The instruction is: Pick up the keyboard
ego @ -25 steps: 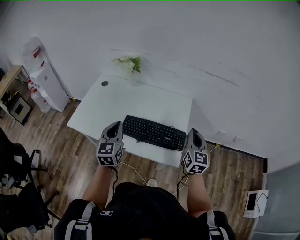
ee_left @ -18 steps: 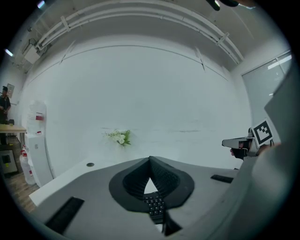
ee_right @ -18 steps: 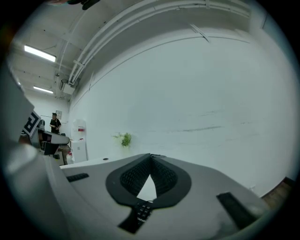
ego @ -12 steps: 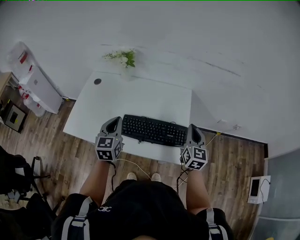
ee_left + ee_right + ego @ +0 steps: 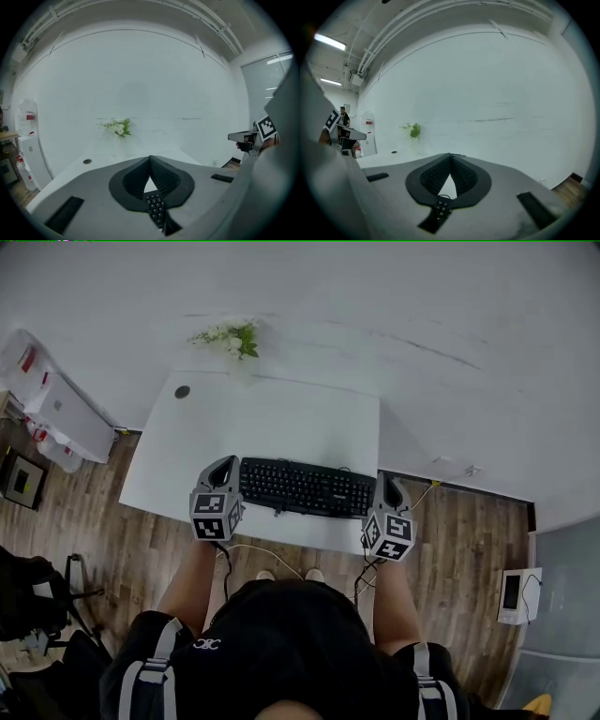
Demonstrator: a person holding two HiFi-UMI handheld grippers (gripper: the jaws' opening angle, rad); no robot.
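Two grippers flank the black keyboard, which lies along the near edge of the white table in the head view: left gripper at its 9 o'clock end, right gripper at its 3 o'clock end. Flowers stand at 11 o'clock, by the wall. Left gripper view: jaws closed tip to tip, nothing between them, keys showing at 6 o'clock below the tips. Right gripper view: jaws likewise closed and empty, keys at 6 o'clock.

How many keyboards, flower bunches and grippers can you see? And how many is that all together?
keyboard: 1
flower bunch: 1
grippers: 2, the left gripper and the right gripper
Total: 4
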